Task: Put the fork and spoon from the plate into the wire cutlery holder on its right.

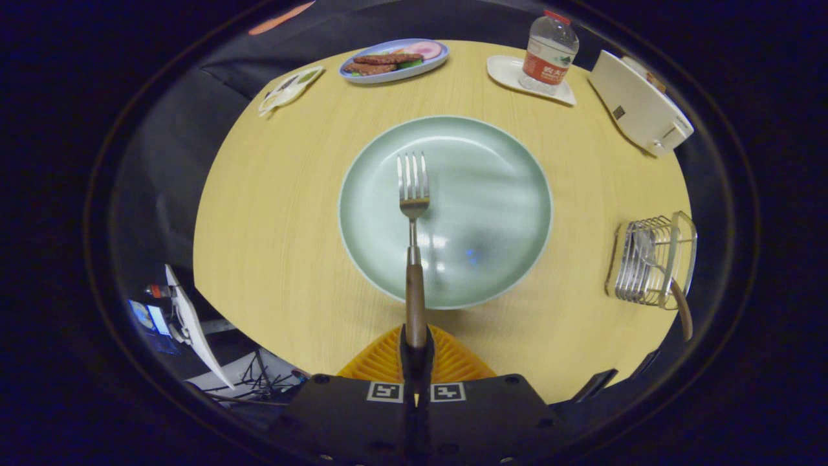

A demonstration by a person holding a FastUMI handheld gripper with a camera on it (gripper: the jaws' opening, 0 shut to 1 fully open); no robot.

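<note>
Gripper view: the gripper (pixel 415 349) has both fingers pressed together on the wooden handle of the fork (pixel 414 213), gripping it at its near end. The fork's long axis runs straight ahead of the fingers, tines farthest away, over the plate (pixel 517 188); whether it is lifted or touches the glaze I cannot tell. The holder (pixel 653 262) stands well to the right of the fork, apart from the plate's rim, so the coming move is, I judge, a carry rightward and a tilt to bring the fork end-down into the basket. The spoon (pixel 676 294) looks to be in the holder already, bowl inside and wooden handle leaning out toward the table edge. The fork has a polished metal head on a slim dark wood grip. The plate is pale green, round, shallow and glossy. The holder is a cage of thin bright wires on a pale wood-grain table (pixel 278 213).
</note>
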